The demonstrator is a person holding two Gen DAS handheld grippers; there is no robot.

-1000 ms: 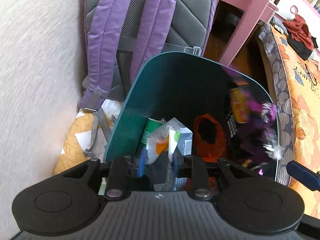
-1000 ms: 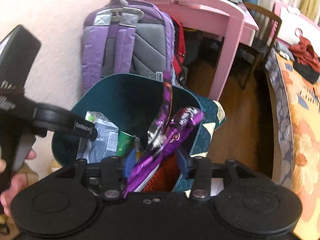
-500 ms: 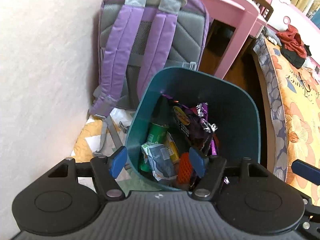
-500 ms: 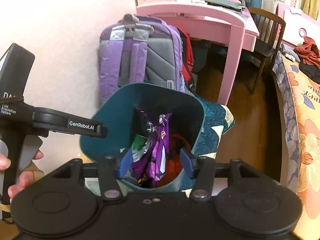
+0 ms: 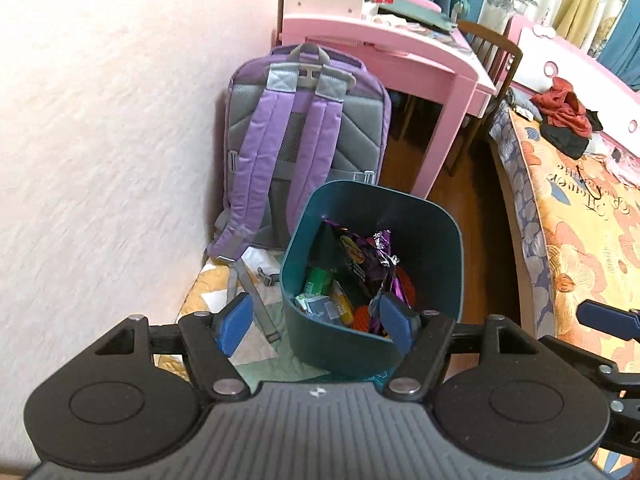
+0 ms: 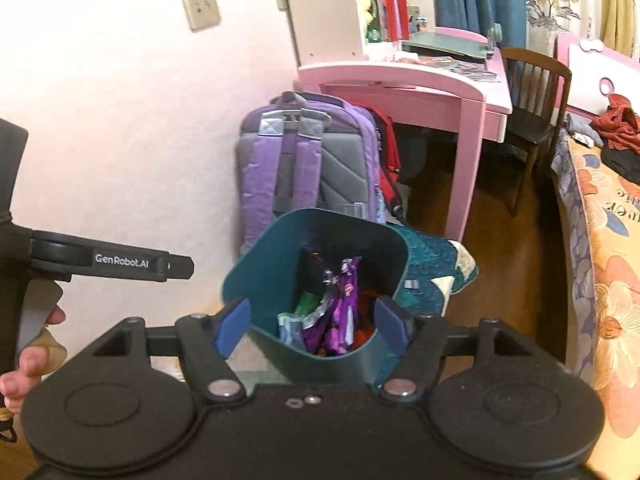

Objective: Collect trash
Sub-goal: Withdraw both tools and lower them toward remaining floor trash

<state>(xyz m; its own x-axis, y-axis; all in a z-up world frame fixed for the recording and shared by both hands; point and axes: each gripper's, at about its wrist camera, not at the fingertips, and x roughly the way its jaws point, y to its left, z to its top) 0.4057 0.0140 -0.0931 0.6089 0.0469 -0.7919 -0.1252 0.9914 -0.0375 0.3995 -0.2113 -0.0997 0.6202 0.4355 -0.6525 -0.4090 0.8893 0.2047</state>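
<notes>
1. Bedroom floor beside a pink desk (image 5: 404, 48): teal bin (image 5: 436, 240) stands below and ahead of both tools.
2. Bin holds purple wrappers (image 6: 340, 312), a green can (image 5: 318, 280) and orange netting (image 5: 362, 314).
3. Left gripper (image 5: 316, 326) open, empty; a second ago it was clamped on a wrapper.
4. Right gripper (image 6: 310, 326) opening, empty.
5. Purple backpack (image 5: 304, 140) behind bin.

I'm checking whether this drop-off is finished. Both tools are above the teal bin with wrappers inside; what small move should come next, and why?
Probably swing both away from the teal bin to look for more trash. The left tool is open and empty; the right tool is opening with nothing between its fingers. The purple wrappers already lie inside.
</notes>
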